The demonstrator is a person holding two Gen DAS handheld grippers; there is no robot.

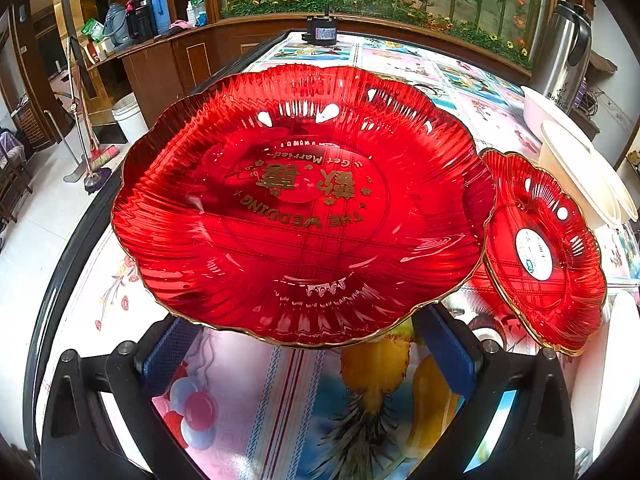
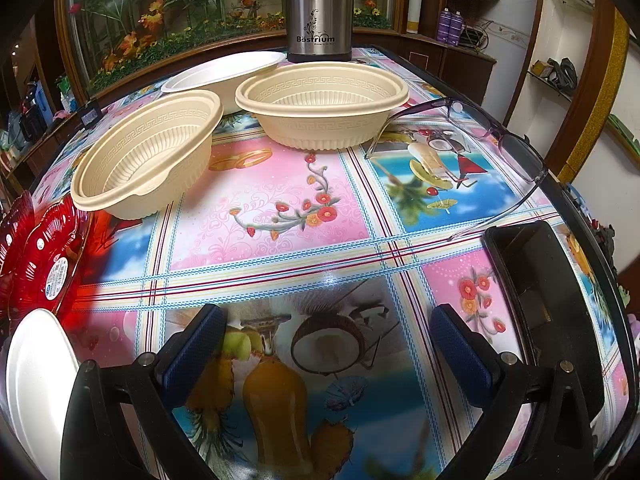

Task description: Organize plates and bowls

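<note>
Straddling the near rim of the large red wedding plate [image 1: 304, 208], left gripper [image 1: 308, 344] spread wide, pads beside but not visibly pinching. Right gripper [image 2: 324, 354] spread, empty above tablecloth [image 2: 280, 200]. Cream bowls [image 2: 320, 104] at 12 o'clock; small red plate [image 1: 540, 252] at 3 o'clock.

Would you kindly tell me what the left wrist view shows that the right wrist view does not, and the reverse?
Only the left wrist view shows the large red plate with gold lettering, close above the open left gripper, plus a broom on the floor. Only the right wrist view shows the eyeglasses, the second cream bowl standing upright, and the open, empty right gripper. Both show the small red plate with a label, the tilted cream bowl, the steel flask and the patterned tablecloth.
</note>
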